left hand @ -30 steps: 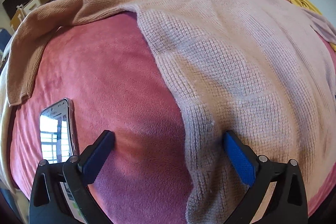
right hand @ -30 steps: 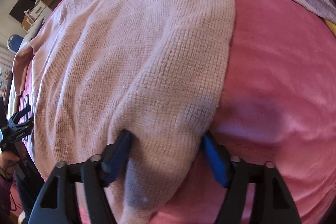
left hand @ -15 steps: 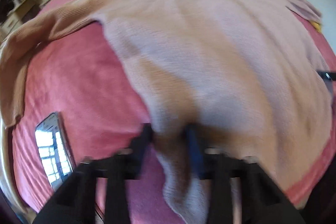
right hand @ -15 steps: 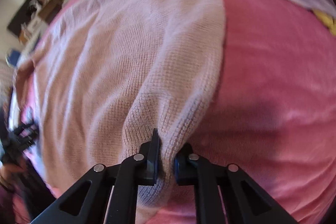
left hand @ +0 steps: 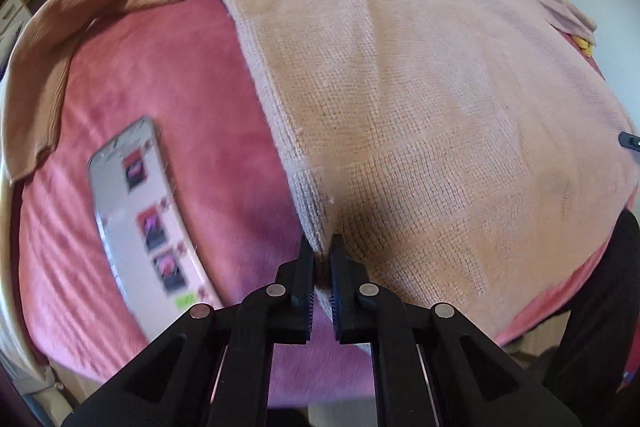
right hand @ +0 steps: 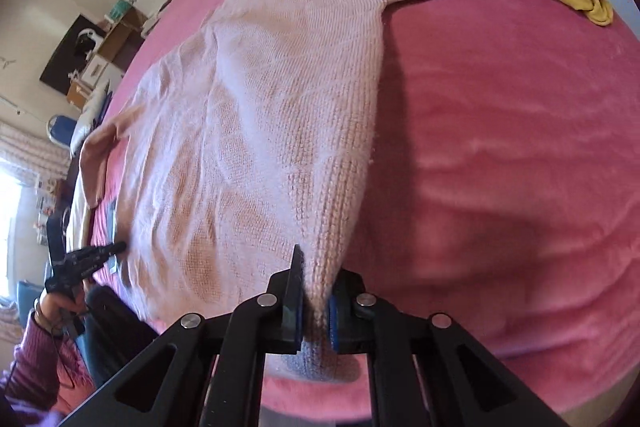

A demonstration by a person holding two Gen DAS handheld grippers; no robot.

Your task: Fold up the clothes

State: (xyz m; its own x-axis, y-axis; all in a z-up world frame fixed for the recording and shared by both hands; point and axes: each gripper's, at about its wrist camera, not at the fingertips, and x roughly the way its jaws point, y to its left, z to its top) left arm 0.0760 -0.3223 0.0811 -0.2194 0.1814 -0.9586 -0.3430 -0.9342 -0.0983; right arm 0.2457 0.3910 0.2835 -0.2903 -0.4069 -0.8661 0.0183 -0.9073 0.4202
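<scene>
Both tongs, left tongs (left hand: 321, 259) and right tongs (right hand: 315, 301), have just closed and pinch the hem corners of the pink knit sweater (left hand: 420, 99) spread on the bed (left hand: 168, 99) (soft, floppy, light; hem corners suit).

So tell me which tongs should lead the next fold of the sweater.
Neither clearly: left tongs and right tongs have each just closed on a hem corner of the sweater. Probably lift both together; the phone lies beside the left.

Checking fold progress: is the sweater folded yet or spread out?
Spread out: the sweater lies flat on the blanket, sleeves extended.
</scene>
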